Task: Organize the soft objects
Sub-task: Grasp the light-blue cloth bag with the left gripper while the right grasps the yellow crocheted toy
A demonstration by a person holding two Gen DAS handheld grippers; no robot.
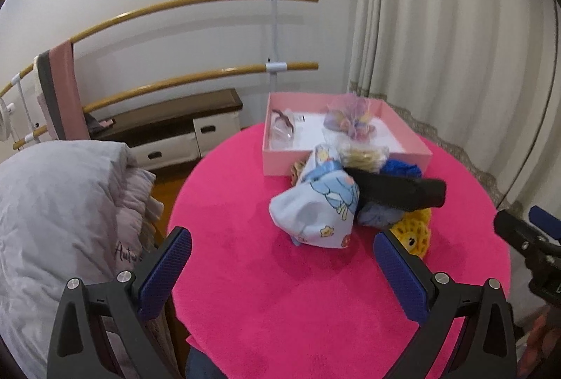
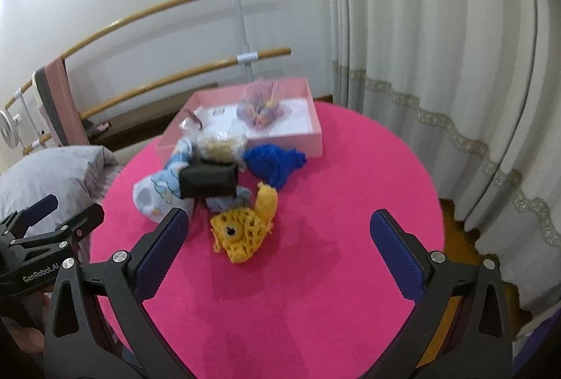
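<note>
Tongs, left and right, gape (empty) before soft pile; pink box behind.

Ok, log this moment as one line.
left gripper: open, empty | right gripper: open, empty, over yellow crochet toy | soft pile on pink table | pink box: partly filled

Both wrist cams look fwd/down over own fingers; share pink table, box.

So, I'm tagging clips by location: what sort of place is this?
Likely a home bedroom: a grey duvet beside the round pink table, floor-length curtains, and a double ballet barre along the wall.
</note>
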